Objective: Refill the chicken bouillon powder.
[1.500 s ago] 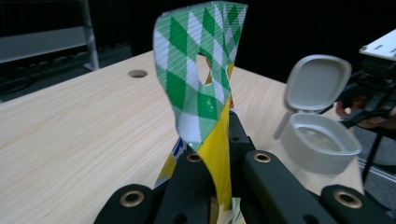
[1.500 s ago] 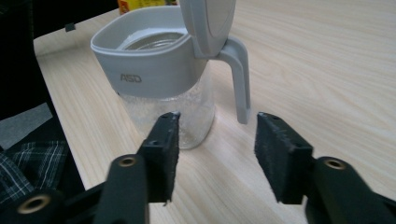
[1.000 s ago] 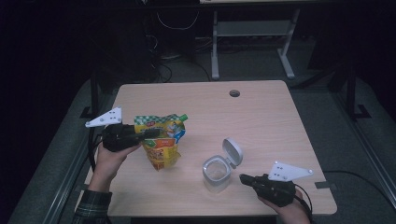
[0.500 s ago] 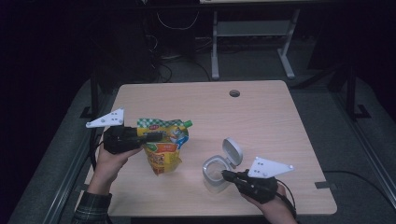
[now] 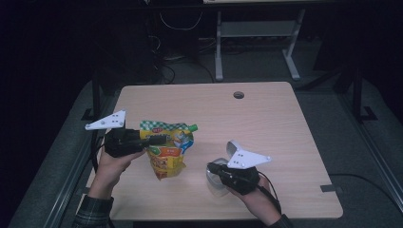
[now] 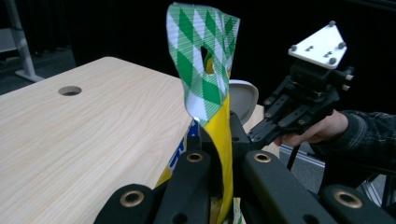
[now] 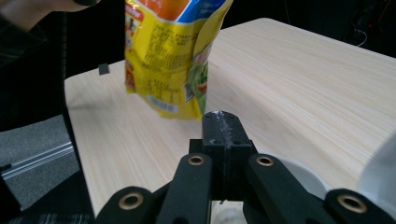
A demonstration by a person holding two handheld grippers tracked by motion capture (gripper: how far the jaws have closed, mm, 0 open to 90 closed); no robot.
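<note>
A yellow snack bag (image 5: 166, 159) with a green-and-white checked top hangs upright, its bottom just touching the wooden table (image 5: 266, 118). My left gripper (image 5: 158, 138) is shut on the bag's top edge; in the left gripper view the jaws (image 6: 217, 140) pinch the bag (image 6: 205, 74) below the checked strip. My right gripper (image 5: 212, 167) is shut on nothing and hovers over a clear round container (image 5: 217, 186), pointing left at the bag. In the right gripper view the closed jaws (image 7: 222, 122) face the bag (image 7: 173, 56) a short way off.
The container's grey-white lid (image 5: 232, 147) lies just behind the right gripper and appears behind the bag as the lid (image 6: 243, 95). A round cable hole (image 5: 238, 95) sits near the table's far edge. Beyond the table stand a metal frame (image 5: 256, 33) and floor cables.
My right gripper has moved left and slightly up from the table's front right, and now hangs above the container, closer to the bag. The left gripper and the bag have hardly moved.
</note>
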